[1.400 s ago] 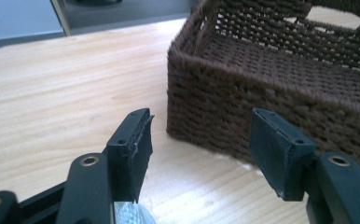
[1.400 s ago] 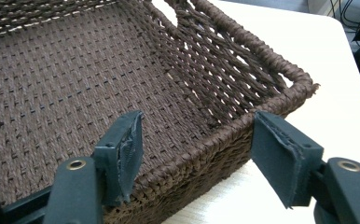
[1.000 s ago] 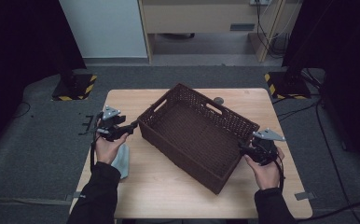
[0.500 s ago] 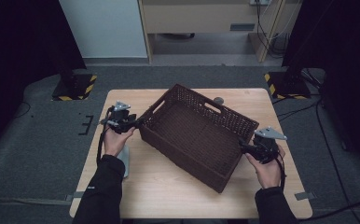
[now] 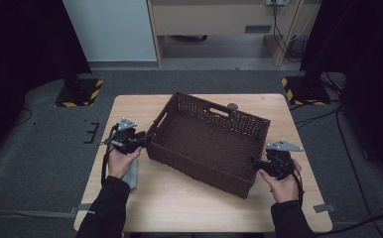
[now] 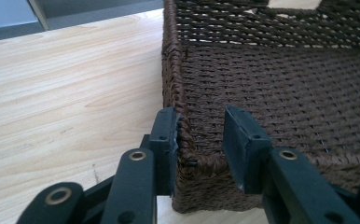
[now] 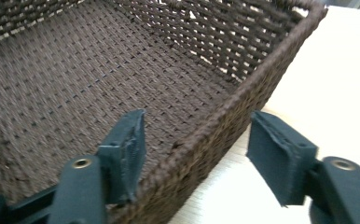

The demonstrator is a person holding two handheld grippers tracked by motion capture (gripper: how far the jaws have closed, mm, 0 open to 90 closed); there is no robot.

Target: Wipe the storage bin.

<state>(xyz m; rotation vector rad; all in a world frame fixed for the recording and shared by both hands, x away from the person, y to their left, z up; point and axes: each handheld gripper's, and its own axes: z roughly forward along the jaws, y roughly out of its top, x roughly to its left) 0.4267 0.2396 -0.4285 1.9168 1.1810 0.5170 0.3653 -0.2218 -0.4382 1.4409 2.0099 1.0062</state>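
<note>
The brown wicker basket [image 5: 207,141] sits angled mid-worktop [image 5: 189,198]. Left tongs [image 5: 142,140] at its 9 o'clock corner straddle the rim, jaws just closing, one pad touching, the other apart. Right tongs [image 5: 255,161] at 4 o'clock straddle the rim too, closing but not yet gripping.

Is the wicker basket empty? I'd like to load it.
Empty: the basket shows only bare brown weave across its floor in the high view and both gripper views.
</note>
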